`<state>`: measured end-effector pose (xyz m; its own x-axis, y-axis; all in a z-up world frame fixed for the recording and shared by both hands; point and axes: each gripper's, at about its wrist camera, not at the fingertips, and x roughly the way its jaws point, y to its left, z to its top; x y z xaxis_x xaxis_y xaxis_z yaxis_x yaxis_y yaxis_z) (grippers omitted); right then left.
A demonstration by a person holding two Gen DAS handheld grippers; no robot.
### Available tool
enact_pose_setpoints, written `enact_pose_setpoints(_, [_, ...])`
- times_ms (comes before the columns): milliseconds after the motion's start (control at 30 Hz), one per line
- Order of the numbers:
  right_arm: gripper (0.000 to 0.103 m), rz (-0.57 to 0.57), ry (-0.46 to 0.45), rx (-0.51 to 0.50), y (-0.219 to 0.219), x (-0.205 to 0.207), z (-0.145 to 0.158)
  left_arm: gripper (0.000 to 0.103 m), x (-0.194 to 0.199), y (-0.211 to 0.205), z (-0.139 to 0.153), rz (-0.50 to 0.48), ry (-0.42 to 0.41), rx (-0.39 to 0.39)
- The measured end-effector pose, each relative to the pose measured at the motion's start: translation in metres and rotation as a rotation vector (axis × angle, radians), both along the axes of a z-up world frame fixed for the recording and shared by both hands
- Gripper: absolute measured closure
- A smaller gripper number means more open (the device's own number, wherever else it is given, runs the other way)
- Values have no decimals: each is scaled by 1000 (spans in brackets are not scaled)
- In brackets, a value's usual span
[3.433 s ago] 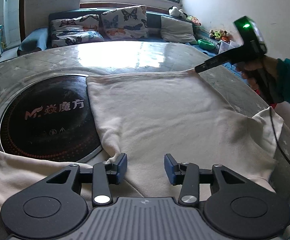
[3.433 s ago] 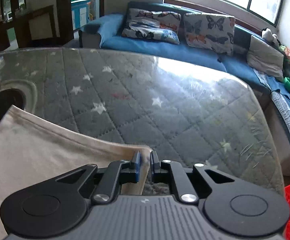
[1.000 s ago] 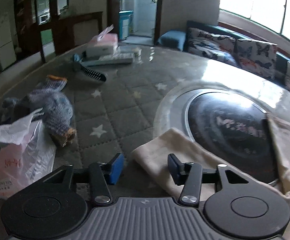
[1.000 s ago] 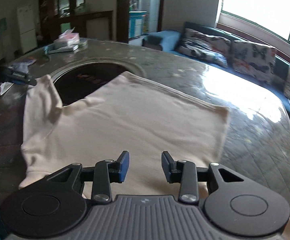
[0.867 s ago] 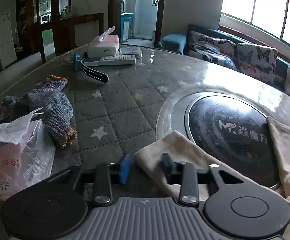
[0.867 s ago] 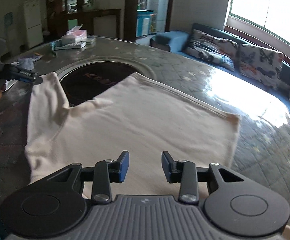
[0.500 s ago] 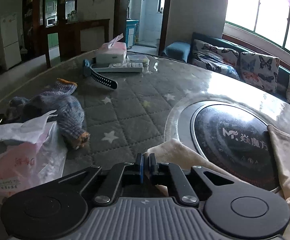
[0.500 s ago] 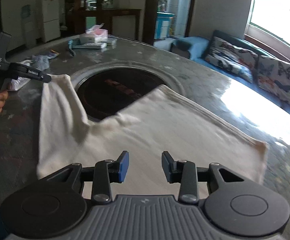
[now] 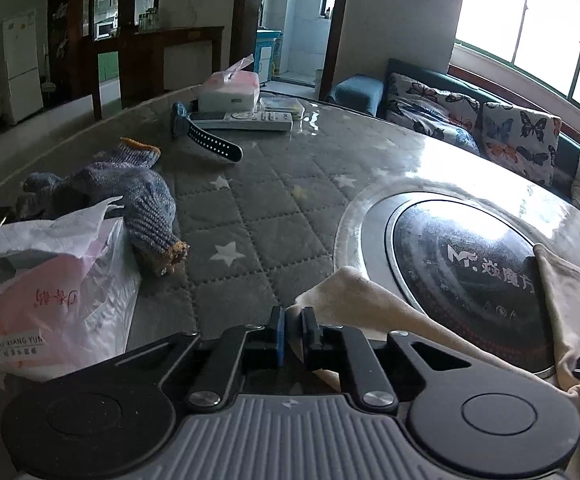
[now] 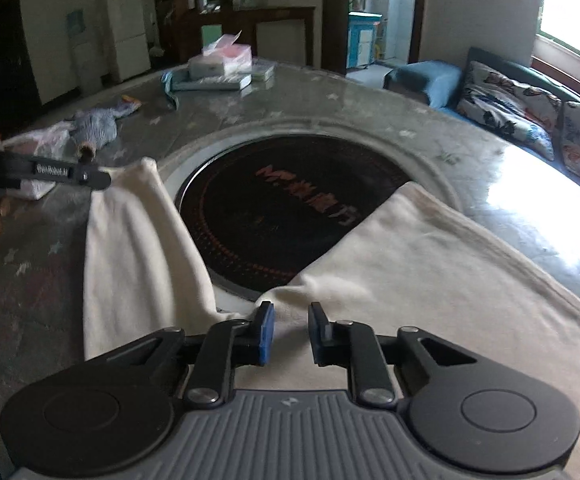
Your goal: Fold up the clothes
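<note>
Your right-wrist view is motion-blurred; the tissue box (image 10: 225,60) and glove (image 10: 95,126) lose detail. The cream garment (image 10: 430,272) runs under the right gripper (image 10: 288,330) and off the frame's right edge.

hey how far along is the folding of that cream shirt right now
Early stage. Done: the cream shirt lies spread across the table, partly over the black round hob. In hand: the left gripper is shut on the end of the sleeve; the right gripper is open at the armpit. Left: no fold shows yet.
</note>
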<state>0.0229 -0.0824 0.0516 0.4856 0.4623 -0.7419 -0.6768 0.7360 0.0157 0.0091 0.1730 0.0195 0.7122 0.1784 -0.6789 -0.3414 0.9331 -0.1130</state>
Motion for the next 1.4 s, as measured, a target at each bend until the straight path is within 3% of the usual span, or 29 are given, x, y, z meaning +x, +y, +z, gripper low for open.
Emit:
enact_pose_setpoints(167, [85, 3, -12, 1, -1, -5, 5, 60, -12, 1, 6, 15, -19, -28])
enact_pose_setpoints(333, [85, 11, -8, -1, -12, -17, 11, 58, -15, -5, 4, -4, -18, -44])
enact_pose_setpoints(467, [85, 5, -11, 2, -21, -27, 15, 62, -9, -9, 0, -9, -15, -44])
enact_pose_setpoints(633, [85, -17, -29, 24, -35, -38, 26, 94, -6, -12, -1, -17, -22, -25])
enact_pose_setpoints(667, [85, -25, -34, 32, -39, -40, 30, 96, -7, -11, 1, -16, -30, -36])
enact_pose_setpoints(900, [85, -61, -45, 42, -61, -53, 38, 98, -24, -37, 49, -131, -169, -59])
enact_pose_setpoints(1200, [85, -136, -53, 50, -94, -67, 40, 98, -55, -124, 118, -437, -341, -114])
enact_pose_setpoints(1400, [84, -204, -53, 61, -121, -75, 39, 98, -71, -183, 135, -633, -378, -142])
